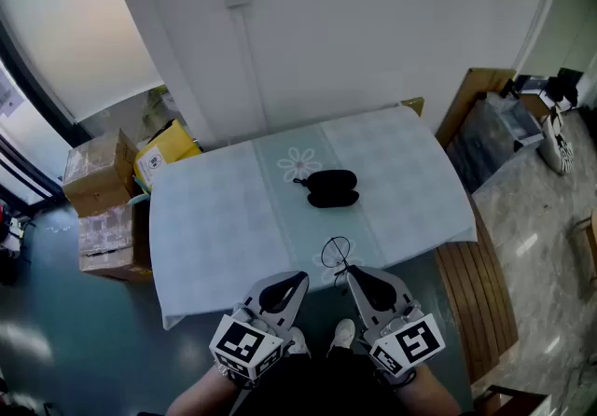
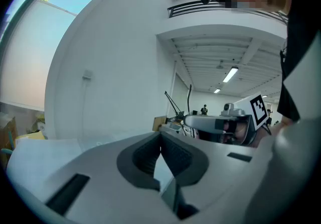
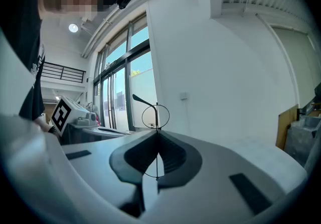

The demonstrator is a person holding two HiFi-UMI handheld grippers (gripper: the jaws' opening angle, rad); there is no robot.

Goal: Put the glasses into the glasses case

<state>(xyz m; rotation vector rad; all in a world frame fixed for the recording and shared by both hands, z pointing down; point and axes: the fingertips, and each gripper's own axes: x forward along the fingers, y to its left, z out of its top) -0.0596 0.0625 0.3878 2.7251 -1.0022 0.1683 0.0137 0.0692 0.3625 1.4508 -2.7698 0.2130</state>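
I hold two grippers low at the near edge of the one table (image 1: 215, 218), which is covered in a pale blue-green cloth. My right gripper (image 1: 353, 274) (image 3: 157, 137) has its jaws pinched tight on the single pair of thin black wire-rimmed glasses (image 1: 336, 253) (image 3: 156, 116), one round lens standing above the tips. My left gripper (image 1: 297, 282) (image 2: 160, 137) has its jaws closed together with nothing between them. One black oval glasses case (image 1: 331, 187) lies mid-table, apart from the glasses.

Thin round wire-rim glasses (image 1: 336, 253) were clamped edge-on in the right tongs (image 1: 349, 270), over the worktop (image 1: 215, 209) near edge. Black oval glasses case (image 1: 331, 187) lay mid-worktop, well apart.
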